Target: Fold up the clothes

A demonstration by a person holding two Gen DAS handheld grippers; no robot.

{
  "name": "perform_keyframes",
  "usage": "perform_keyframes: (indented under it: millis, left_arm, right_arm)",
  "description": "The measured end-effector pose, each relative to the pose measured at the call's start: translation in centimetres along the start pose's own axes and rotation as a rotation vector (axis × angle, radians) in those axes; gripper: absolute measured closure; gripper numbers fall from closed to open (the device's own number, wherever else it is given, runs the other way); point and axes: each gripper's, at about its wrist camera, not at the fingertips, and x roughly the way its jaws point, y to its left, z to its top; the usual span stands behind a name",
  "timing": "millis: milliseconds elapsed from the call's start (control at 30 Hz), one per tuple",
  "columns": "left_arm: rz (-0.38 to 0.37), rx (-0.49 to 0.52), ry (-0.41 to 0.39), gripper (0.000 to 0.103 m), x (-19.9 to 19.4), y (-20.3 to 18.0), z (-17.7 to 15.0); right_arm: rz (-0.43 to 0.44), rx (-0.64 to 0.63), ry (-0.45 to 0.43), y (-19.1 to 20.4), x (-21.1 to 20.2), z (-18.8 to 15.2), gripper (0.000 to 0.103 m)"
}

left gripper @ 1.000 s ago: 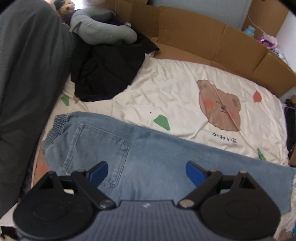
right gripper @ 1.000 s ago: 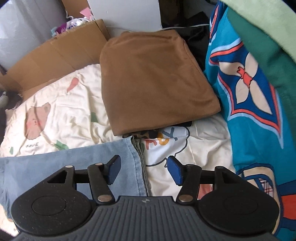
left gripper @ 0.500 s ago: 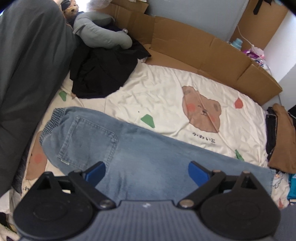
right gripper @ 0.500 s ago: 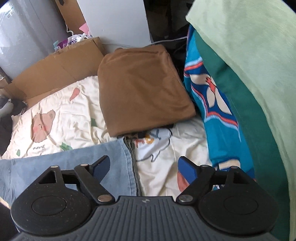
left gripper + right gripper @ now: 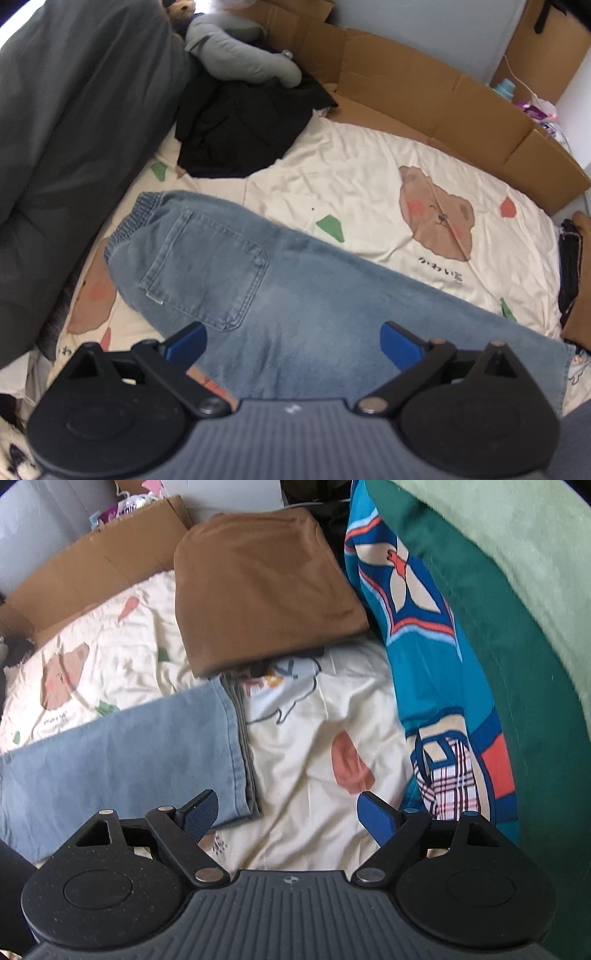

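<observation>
Both my claws hang over the bed with nothing in them; my left claw stands as wide as it goes, its jaws having just been opening further, and only the flat denim shows below the gap, unpinched; my right claw is spread wide too, its jaws having opened within the last moment, and its left finger sits above the hem corner of the jeans while its right finger sits over bare sheet.

The jeans lie flat across the near part of the bed, legs folded one on the other, back pocket up, elastic waistband toward the left in my left view; the leg hems end in my right view, stacked edge on edge, near a folded brown garment but apart from it.

Under them is a cream sheet printed with a bear face and small green and red shapes; a heap of black clothes sits beyond the waistband with a grey stuffed toy behind it; a dark grey fabric mass fills the left edge; cardboard lines the far side; a blue patterned cloth and green bedding rise on the right.
</observation>
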Motion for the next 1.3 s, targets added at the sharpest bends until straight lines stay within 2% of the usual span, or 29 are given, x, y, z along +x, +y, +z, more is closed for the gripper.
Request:
perform_keyframes:
  millis: [167,267,333,567,733,933,1100,1300]
  left_arm:
    - [-0.006,-0.023,0.027,0.002,1.3,0.7,-0.8]
    - [0.003,-0.025,0.047,0.002,2.4,0.8,-1.4]
    - [0.003,-0.022,0.064,0.001,3.3,0.7,-1.6]
    - [0.037,0.022,0.106,0.002,7.2,-0.7,-2.7]
    - [0.071,0.106,0.11,0.006,9.6,-2.1,-3.8]
    - [0.044,0.133,0.148,0.01,11.7,-3.6,-4.3]
    - [-0.025,0.141,0.2,0.015,13.3,-4.4,-4.3]
    - [-0.037,0.156,0.237,0.015,14.4,-5.0,-4.5]
  right_arm:
    - [-0.009,-0.035,0.013,0.4,-0.1,-0.8,0.015]
    - [0.008,0.016,0.03,-0.2,0.7,-1.0,0.014]
    - [0.013,0.003,0.029,-0.3,1.5,-1.1,0.014]
    - [0.029,0.016,0.054,0.0,6.0,-1.0,0.014]
    - [0.072,0.009,0.069,1.6,9.3,-1.2,0.014]
    - [0.117,0.013,0.091,3.1,12.9,-1.1,0.015]
    - [0.177,0.071,0.116,2.3,15.5,-0.3,0.03]
    - [0.275,0.174,0.202,0.3,18.8,-0.2,0.031]
